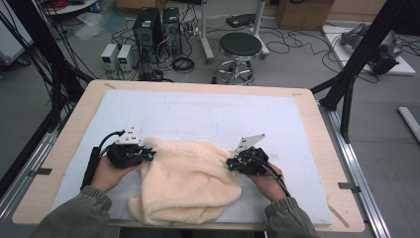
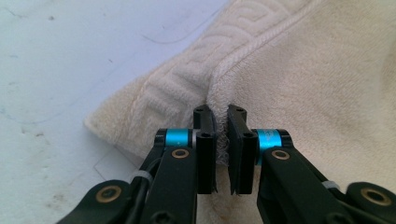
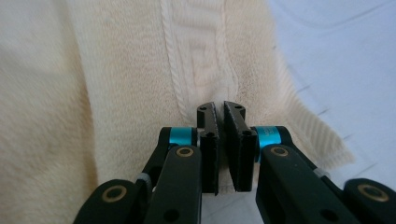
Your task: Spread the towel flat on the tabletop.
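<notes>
A cream towel [image 1: 185, 183] with a patterned woven border lies crumpled on the white mat, near the table's front edge. My left gripper [image 1: 148, 154] is at the towel's left edge, shut on a fold of it. In the left gripper view the left gripper [image 2: 220, 122] has towel [image 2: 299, 79] pinched between its black jaws. My right gripper [image 1: 231, 162] is at the towel's right edge, shut on the cloth. The right gripper view has the right gripper [image 3: 220, 116] clamped on the towel [image 3: 116, 84] just below its border band.
A white mat [image 1: 198, 116] covers most of the wooden table [image 1: 69, 144]. Beyond the far edge stand a round stool [image 1: 239, 47], computer towers [image 1: 148, 29] and loose cables on the floor. Black frame posts [image 1: 361, 54] rise at the right.
</notes>
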A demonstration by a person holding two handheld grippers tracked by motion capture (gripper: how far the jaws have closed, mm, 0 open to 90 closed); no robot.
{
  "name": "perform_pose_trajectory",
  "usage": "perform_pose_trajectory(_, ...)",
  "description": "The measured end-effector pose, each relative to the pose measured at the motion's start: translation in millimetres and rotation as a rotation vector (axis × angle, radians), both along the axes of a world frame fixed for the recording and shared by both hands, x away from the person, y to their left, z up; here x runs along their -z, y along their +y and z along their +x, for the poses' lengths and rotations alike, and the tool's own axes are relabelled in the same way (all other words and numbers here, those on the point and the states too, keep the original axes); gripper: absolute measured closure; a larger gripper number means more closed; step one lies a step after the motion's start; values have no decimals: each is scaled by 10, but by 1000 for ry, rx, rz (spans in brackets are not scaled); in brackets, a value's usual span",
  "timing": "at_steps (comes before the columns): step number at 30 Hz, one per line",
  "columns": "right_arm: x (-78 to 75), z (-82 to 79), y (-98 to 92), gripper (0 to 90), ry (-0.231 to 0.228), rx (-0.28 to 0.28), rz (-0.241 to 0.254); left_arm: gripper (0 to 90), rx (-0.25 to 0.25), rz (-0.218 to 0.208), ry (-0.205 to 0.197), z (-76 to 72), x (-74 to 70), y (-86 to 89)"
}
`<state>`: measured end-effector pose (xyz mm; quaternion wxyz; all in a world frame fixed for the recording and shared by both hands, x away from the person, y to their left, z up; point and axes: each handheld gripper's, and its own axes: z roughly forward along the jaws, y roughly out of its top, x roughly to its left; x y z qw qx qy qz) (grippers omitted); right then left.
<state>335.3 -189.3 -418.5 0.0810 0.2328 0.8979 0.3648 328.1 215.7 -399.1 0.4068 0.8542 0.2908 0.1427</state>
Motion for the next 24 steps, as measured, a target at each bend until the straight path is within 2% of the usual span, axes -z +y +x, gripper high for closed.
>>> perform_pose_trajectory(5,-310,87,-62,854,-38,0,16,835,-19,-52,-7,57,-154,48)
perform_pose_trajectory(8,-485,223,-74,857,-54,-1,1,842,-49,-74,-22,190,-294,55)
perform_pose_trajectory(9,-546,284,-75,858,-71,-1,-3,843,-49,-74,-22,190,-294,55)
perform_pose_trajectory(11,-709,462,-65,860,-108,24,-17,844,-127,-99,-64,483,-489,35)
perform_pose_trajectory(12,-709,462,-65,860,-108,24,-17,842,-127,-99,-64,483,-489,35)
perform_pose_trajectory(13,-967,797,-48,835,-182,103,-9,819,-175,-121,-93,678,-614,3)
perform_pose_trajectory(14,-967,797,-48,835,-182,103,-9,819,-199,-121,-121,796,-688,-23)
perform_pose_trajectory(15,-1141,1060,-55,603,-239,218,6,608,-257,-95,-153,931,-759,-64)
perform_pose_trajectory(16,-1192,1163,-65,542,-217,274,31,528,-312,-104,-86,1108,-814,-90)
perform_pose_trajectory(17,-1202,1207,-80,542,-187,277,79,542,-312,-104,-86,1108,-814,-90)
perform_pose_trajectory(18,-1183,1197,-66,540,-182,266,93,546,-287,-94,-92,1085,-765,-114)
perform_pose_trajectory(19,-1133,1160,-35,540,-190,242,69,543,-264,-73,-92,1052,-718,-114)
perform_pose_trajectory(20,-1065,1121,-9,526,-182,215,37,543,-264,-73,-92,1052,-718,-114)
perform_pose_trajectory(21,-988,1080,8,522,-161,201,21,541,-250,-70,-82,1015,-655,-105)
perform_pose_trajectory(22,-906,1038,10,522,-150,184,25,532,-237,-63,-57,941,-531,-75)
perform_pose_trajectory(24,-753,936,20,510,-111,164,29,530,-206,-54,-41,834,-421,-43)
